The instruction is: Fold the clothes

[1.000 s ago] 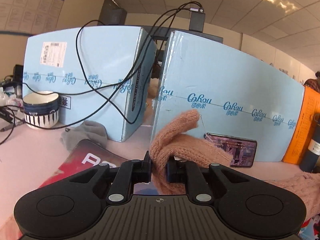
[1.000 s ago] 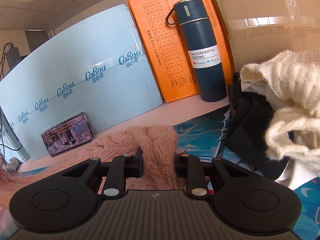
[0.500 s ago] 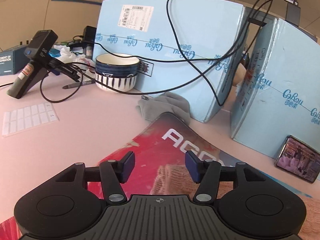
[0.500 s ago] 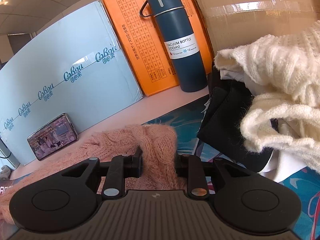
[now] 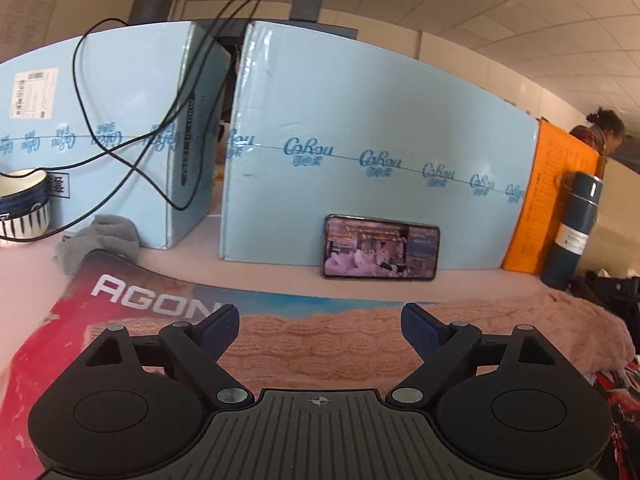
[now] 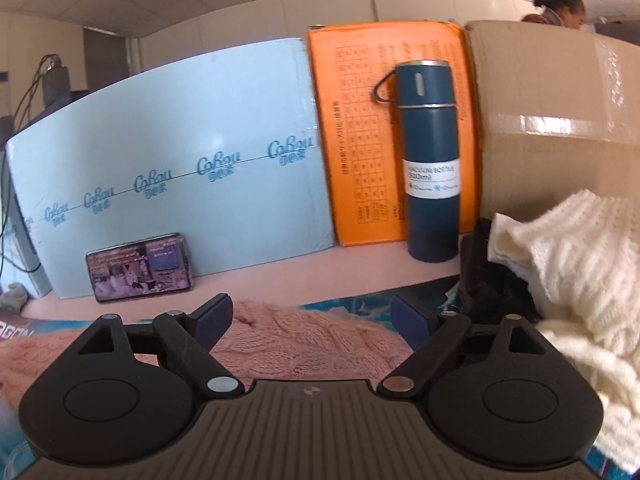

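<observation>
A pink cable-knit garment (image 5: pixel 320 344) lies flat on the printed desk mat (image 5: pixel 132 292), stretching from left to right. My left gripper (image 5: pixel 320 322) is open and empty just above its left part. The garment also shows in the right wrist view (image 6: pixel 304 340). My right gripper (image 6: pixel 312 318) is open and empty over the garment's right end, jaws wide apart.
Light-blue boxes (image 5: pixel 376 152), an orange box (image 6: pixel 384 128) and a cardboard box (image 6: pixel 560 120) line the back. A phone (image 5: pixel 380 247) leans on the blue box. A dark-blue bottle (image 6: pixel 430 160) stands right. Cream knitwear (image 6: pixel 572 280) on black clothes lies right. A bowl (image 5: pixel 24 204) and grey cloth (image 5: pixel 100 240) sit left.
Both grippers opened and let go of the pink garment, which now lies flat on the mat. The left gripper swung back to face the boxes.
</observation>
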